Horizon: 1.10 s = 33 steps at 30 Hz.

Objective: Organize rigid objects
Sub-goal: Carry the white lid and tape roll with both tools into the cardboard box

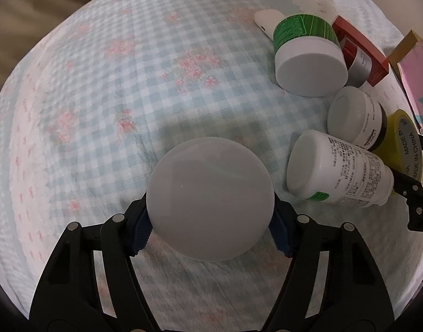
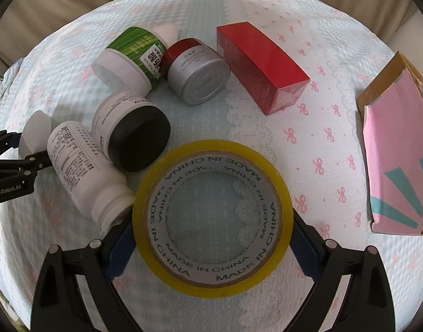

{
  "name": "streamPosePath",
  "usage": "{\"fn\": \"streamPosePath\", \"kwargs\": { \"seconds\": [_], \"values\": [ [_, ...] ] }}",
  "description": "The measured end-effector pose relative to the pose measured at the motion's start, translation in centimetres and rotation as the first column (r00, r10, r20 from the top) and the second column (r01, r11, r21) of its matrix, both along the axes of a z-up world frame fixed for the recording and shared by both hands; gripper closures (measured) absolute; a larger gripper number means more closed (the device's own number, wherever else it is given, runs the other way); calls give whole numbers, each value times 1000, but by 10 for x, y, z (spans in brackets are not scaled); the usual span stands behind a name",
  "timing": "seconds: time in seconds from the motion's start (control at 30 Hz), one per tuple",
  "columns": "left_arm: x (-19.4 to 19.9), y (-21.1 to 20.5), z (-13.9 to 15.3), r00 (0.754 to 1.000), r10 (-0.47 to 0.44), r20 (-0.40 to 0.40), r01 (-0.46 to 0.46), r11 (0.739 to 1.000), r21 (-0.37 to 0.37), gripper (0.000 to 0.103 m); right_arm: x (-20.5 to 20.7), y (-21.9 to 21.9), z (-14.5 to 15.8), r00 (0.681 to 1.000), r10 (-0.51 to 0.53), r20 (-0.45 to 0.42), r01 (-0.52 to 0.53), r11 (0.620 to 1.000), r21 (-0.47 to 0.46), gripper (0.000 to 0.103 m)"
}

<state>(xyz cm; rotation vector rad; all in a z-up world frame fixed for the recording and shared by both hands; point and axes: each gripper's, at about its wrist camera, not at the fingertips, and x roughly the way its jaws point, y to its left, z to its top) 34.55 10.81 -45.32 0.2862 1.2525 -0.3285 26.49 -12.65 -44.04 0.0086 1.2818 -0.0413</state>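
My left gripper (image 1: 210,225) is shut on a round white container (image 1: 210,199), seen end-on, held above the checked cloth. My right gripper (image 2: 211,238) is shut on a yellow tape roll (image 2: 211,218), which also shows in the left wrist view (image 1: 402,149). Lying beside the tape are a white pill bottle (image 2: 81,171), a black-lidded jar (image 2: 131,135), a green-labelled white tub (image 2: 128,58) and a silver and red tin (image 2: 197,72). A red box (image 2: 261,66) lies behind them.
A pink and gold flat box (image 2: 396,152) lies at the right edge of the cloth. A white tube (image 1: 266,19) lies behind the green tub. The checked, flowered cloth (image 1: 114,83) stretches left. Beige fabric (image 2: 59,8) borders the far side.
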Motion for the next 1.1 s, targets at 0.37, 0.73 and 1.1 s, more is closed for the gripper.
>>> {"fn": "streamPosePath", "kwargs": {
  "seconds": [0.37,0.73,1.1],
  "values": [
    [-26,18,81,996,31,80,-29,999,-21,35,-15,12,70,996,-39,86,38,999,16,8],
    [-63,-4,220,983,44,179,-22,992,-122,35,-53,17,208,983,-100,153,77,986,146,8],
    [-98,-129,298,962,20,272,24,987,-157,35,-66,-69,294,961,-116,252,74,982,172,8]
  ]
}}
